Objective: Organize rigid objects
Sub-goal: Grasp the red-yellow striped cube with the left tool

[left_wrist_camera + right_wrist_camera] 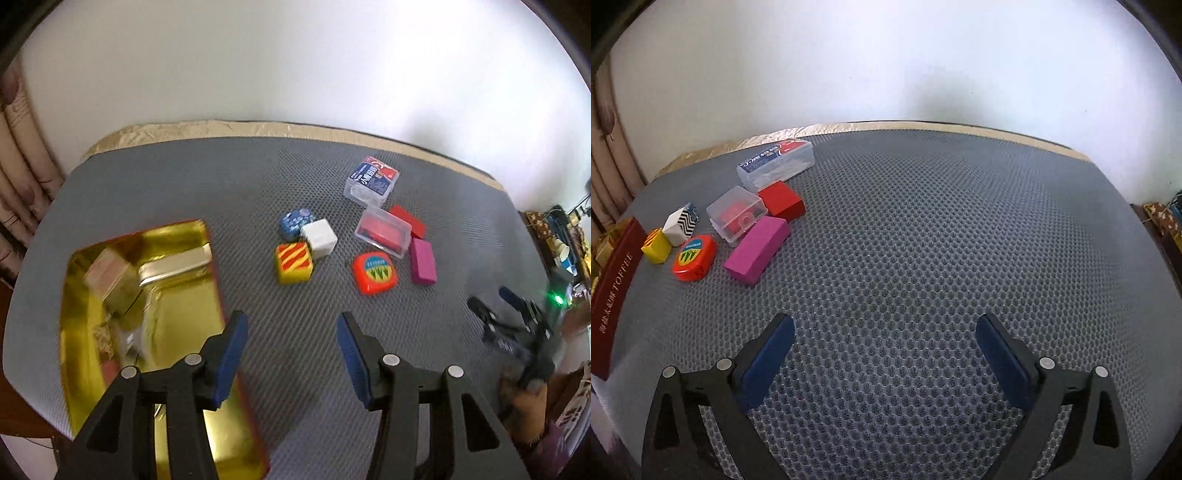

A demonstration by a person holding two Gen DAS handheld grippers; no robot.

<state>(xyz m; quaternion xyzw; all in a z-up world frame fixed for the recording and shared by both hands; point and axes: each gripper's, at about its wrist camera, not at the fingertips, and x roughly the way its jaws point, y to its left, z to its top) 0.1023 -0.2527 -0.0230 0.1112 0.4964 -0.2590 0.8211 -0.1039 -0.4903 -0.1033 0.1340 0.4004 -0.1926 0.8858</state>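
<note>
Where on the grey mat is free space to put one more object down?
Bare mat spreads right of the magenta block, out to the far and right edges. It is crowded from the gold box to the clear labelled case.

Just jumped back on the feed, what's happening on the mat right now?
A person is sorting small rigid items into the gold-lined box, which already holds a few things. Both grippers are open and empty: the left gripper hangs by the box's right edge, the right gripper over bare grey mat. Still loose on the mat: the yellow striped block, white cube, orange tape measure, magenta block and two clear cases.
</note>
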